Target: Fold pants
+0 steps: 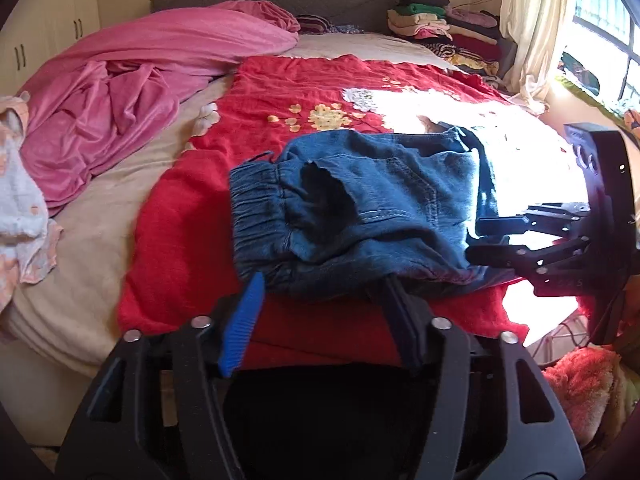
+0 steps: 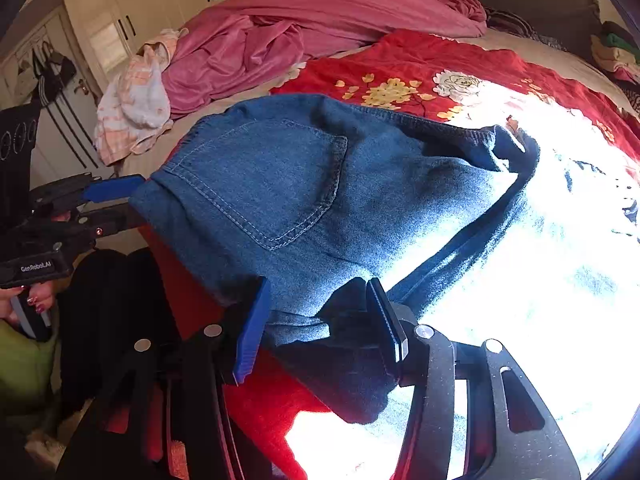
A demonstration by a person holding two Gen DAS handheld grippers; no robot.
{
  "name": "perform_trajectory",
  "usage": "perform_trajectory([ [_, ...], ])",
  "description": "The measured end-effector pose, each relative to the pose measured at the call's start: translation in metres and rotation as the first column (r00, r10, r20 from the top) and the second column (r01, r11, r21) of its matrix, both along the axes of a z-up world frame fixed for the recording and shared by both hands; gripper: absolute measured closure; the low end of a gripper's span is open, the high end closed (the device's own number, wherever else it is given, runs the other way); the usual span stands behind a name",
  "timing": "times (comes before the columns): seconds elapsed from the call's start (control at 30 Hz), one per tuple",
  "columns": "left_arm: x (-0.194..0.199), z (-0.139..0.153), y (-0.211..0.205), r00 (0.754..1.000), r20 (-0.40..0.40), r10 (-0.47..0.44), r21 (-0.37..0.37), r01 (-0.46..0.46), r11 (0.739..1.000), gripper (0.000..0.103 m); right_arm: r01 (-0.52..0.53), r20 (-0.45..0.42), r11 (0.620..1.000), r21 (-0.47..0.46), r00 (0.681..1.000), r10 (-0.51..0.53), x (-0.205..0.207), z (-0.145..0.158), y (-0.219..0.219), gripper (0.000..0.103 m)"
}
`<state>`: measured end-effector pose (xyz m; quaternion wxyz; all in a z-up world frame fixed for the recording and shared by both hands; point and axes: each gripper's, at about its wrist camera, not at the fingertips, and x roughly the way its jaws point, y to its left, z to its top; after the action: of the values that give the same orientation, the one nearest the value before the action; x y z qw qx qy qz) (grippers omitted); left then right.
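Note:
Blue denim pants [image 1: 360, 208] with an elastic waistband lie folded in a bundle on a red flowered blanket [image 1: 288, 88]; in the right wrist view the pants [image 2: 320, 184] show a back pocket. My left gripper [image 1: 320, 292] is open, its fingers at either side of the bundle's near edge, the right one partly under the cloth. My right gripper [image 2: 316, 316] is open with the denim edge lying between its fingers; it shows in the left wrist view [image 1: 476, 240] at the bundle's right side. The left gripper [image 2: 128, 200] shows at the waistband end in the right wrist view.
A crumpled pink blanket [image 1: 132, 92] and a white-orange cloth [image 1: 16, 200] lie on the bed's left. Stacked folded clothes [image 1: 444, 28] sit by the headboard at the back right. Strong sunlight washes out the bed's right side by the window [image 1: 600, 40].

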<state>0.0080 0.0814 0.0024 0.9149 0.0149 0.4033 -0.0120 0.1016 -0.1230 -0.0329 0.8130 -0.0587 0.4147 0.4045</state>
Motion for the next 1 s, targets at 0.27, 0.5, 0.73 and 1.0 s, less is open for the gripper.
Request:
perform_trajectory([
  [0.27, -0.016, 0.031, 0.013, 0.996, 0.084, 0.028, -0.102, -0.019, 0.995, 0.048, -0.017, 0.014, 1.0, -0.007, 1.0, 0.017, -0.005, 0.004, 0.002, 0.053],
  [0.5, 0.036, 0.006, -0.033, 0.998, 0.029, -0.052, -0.041, 0.054, 0.998, 0.056, 0.003, -0.042, 1.0, -0.03, 0.999, -0.004, 0.0, -0.012, 0.002, 0.05],
  [0.73, 0.063, -0.049, -0.039, 0.999, -0.044, 0.025, 0.128, -0.02, 0.992, 0.056, 0.058, 0.006, 0.997, 0.045, 0.998, -0.058, -0.004, 0.011, -0.029, 0.05],
  [1.0, 0.031, -0.007, -0.03, 0.997, 0.051, 0.054, -0.004, -0.054, 0.999, 0.056, 0.171, 0.026, 0.982, 0.086, 0.984, -0.174, 0.008, 0.027, -0.071, 0.05],
])
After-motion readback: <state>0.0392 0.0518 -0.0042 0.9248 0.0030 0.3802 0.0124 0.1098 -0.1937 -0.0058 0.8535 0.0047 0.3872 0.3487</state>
